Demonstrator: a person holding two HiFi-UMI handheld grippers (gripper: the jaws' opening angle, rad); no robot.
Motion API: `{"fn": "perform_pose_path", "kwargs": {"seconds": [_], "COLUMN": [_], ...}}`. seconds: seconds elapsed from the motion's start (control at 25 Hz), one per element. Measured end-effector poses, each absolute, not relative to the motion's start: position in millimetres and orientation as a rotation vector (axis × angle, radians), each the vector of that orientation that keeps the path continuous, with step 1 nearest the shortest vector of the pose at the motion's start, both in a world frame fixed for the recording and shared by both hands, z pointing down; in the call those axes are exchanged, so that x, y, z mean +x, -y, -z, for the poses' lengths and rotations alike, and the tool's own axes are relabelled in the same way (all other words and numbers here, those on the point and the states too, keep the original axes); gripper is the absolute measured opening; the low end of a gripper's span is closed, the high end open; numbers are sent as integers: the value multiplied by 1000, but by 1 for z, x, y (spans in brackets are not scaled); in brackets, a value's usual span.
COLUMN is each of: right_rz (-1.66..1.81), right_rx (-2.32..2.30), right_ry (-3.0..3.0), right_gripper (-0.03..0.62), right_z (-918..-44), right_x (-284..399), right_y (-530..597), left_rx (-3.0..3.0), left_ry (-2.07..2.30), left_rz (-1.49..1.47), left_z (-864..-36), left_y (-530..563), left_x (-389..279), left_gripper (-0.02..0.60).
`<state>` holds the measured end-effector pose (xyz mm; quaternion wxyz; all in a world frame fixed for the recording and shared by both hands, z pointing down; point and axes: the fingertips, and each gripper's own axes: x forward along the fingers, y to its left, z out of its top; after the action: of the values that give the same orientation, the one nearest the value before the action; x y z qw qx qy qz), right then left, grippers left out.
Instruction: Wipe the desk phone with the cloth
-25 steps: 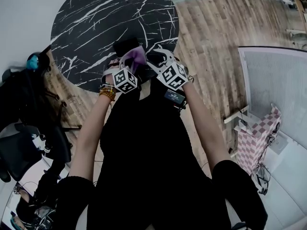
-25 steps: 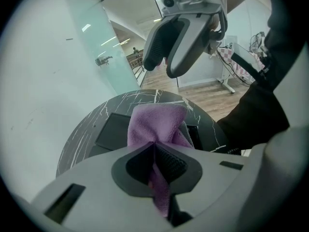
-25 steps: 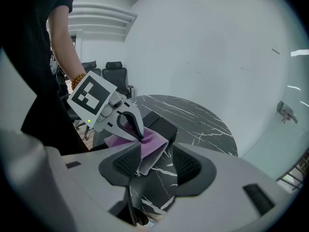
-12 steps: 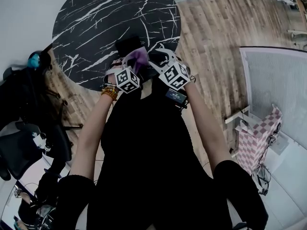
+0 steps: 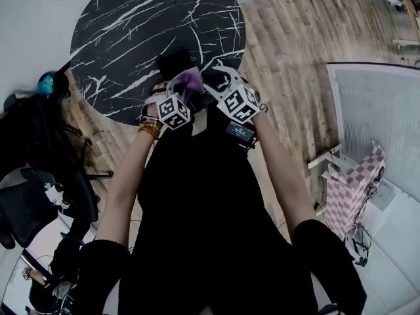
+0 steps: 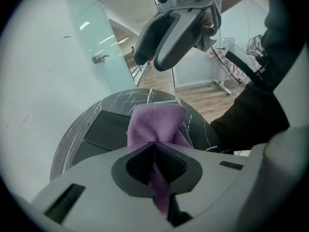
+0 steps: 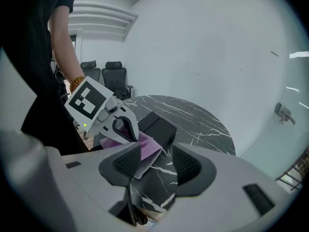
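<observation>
The desk phone (image 5: pixel 176 63), a flat black unit, lies on the round black marble table (image 5: pixel 125 31), near the table edge closest to the person. The purple cloth (image 6: pixel 157 122) is just in front of the phone's near side; whether the two touch cannot be told. The left gripper (image 6: pixel 155 153) has its jaws pressed together on the cloth, which bunches out beyond the tips and trails down between the pads. The right gripper (image 7: pixel 155 162) has its jaws apart with nothing between them; it sits just beside the left gripper, and its own view looks through the gap at a corner of the cloth and the table top.

Surroundings: wood plank floor (image 5: pixel 289 58) to the right of the table. A white ribbed panel (image 5: pixel 380 123) stands further right, with a pink checked item (image 5: pixel 357 189) below it. Two black office chairs (image 7: pixel 108 74) stand against the far wall in the right gripper view. A frosted glass partition (image 6: pixel 91 47) rises behind the table.

Obstruction: the person's black clothing (image 5: pixel 210 241) and both forearms fill the lower middle of the head view. The two marker cubes cover the near table edge there.
</observation>
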<state>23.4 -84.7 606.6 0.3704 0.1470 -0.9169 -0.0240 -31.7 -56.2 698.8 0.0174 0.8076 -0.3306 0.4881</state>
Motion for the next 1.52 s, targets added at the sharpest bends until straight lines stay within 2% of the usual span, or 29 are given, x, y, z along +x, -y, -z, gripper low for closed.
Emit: {"fn": "perform_pose_path", "kwargs": {"seconds": [1.12,1.52], "right_rz": [33,19], "right_rx": [446,526], "right_ry": [2349,2374], "right_gripper": [207,207], "right_z": [-606,-598], "right_x": [40,48], "right_y": [82,92], "left_rx": [2542,2666], "left_ry": [933,1250], "left_rz": [-1533,-1399], "left_z": [-710,-610], "left_y": [29,100], "left_x": [-16,-37], "left_gripper": [23,21]}}
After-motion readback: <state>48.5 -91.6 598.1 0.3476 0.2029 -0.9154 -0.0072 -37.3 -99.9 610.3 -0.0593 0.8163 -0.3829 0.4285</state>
